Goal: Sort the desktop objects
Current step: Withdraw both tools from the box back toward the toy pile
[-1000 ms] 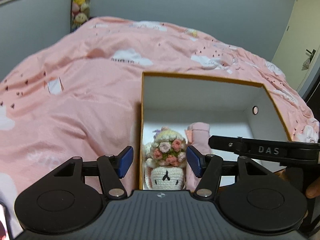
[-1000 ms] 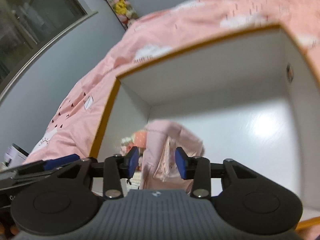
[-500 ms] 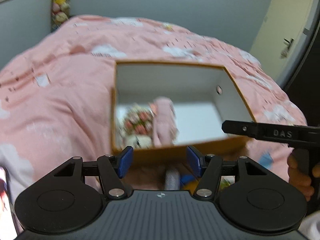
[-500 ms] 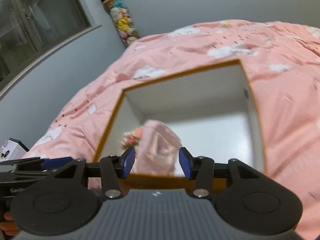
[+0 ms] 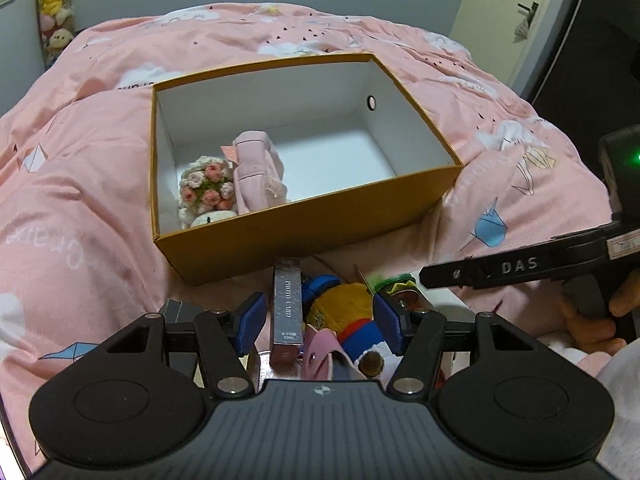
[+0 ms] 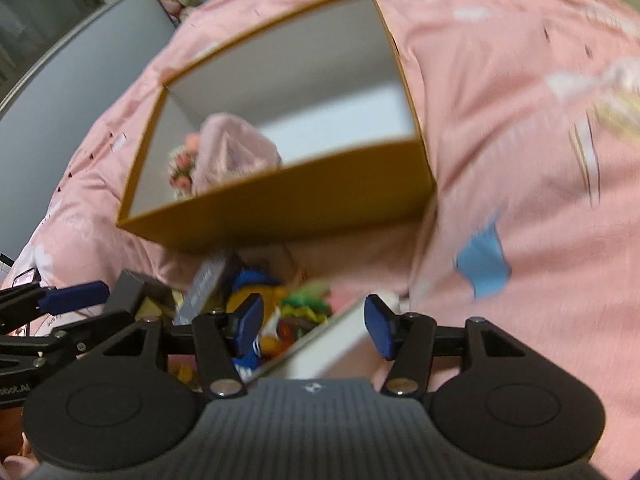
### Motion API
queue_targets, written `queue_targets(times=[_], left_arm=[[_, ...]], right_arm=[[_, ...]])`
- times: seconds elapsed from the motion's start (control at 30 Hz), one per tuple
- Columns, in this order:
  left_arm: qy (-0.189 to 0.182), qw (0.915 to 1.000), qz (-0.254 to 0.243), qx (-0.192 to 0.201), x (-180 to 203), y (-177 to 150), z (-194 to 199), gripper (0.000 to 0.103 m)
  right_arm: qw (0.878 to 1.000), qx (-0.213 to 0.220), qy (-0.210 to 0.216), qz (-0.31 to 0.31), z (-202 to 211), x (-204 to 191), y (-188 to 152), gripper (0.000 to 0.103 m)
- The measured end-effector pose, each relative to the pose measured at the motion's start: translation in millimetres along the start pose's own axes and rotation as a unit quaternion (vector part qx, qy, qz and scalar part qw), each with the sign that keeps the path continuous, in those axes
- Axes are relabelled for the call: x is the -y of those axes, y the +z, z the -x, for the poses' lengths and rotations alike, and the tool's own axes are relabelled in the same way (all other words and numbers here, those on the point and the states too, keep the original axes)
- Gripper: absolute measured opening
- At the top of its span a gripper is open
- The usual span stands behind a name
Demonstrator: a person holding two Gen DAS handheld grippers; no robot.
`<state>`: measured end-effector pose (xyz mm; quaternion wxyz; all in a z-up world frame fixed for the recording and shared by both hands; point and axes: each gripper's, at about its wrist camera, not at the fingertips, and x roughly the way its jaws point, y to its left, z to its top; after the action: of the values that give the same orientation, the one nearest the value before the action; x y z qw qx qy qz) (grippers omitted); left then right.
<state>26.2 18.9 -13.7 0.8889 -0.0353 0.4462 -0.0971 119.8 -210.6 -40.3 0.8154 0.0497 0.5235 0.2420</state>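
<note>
Over the pile of small things in front of the box (image 5: 304,236), I am holding my left tongs (image 5: 318,320) wide and my right tongs (image 6: 312,326), empty, have just been opening, ready to pick the stuffed toy (image 5: 340,312) next.

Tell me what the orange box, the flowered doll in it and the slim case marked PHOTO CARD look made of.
Orange box: looks like matte cardboard, thin straight walls, white inside, a punched hole in one end. Flowered doll: crocheted yarn, stitches and knitted roses visible. Slim case: glossy printed card or plastic, it catches light; which one is unclear.
</note>
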Motion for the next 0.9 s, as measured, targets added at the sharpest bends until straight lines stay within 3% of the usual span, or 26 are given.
queue_targets(times=[0.13, 0.3, 0.47, 0.67, 0.9], left_arm=[[0.004, 1.0000, -0.007, -0.005, 3.3, -0.8, -0.6, 0.069], [0.010, 0.9996, -0.011, -0.022, 4.3, -3.4, -6.7, 0.069], [0.029, 0.9975, -0.031, -0.057, 9.6, -9.2, -15.9, 0.069], [0.039, 0.9961, -0.038, -0.069, 6.4, -14.5, -16.9, 0.069], [0.112, 0.9900, -0.041, -0.076, -8.6, -16.2, -19.5, 0.069]], right_arm=[[1.000, -0.021, -0.006, 0.013, -5.3, -6.4, -2.8, 0.067], [0.998, -0.047, -0.020, 0.040, -13.8, -11.8, -10.3, 0.067], [0.998, -0.060, -0.009, 0.034, -11.6, -0.9, -13.7, 0.066], [0.998, -0.064, -0.004, 0.011, -2.1, 15.4, -15.2, 0.052], [0.997, -0.077, 0.000, 0.005, -6.3, 22.8, -13.6, 0.050]])
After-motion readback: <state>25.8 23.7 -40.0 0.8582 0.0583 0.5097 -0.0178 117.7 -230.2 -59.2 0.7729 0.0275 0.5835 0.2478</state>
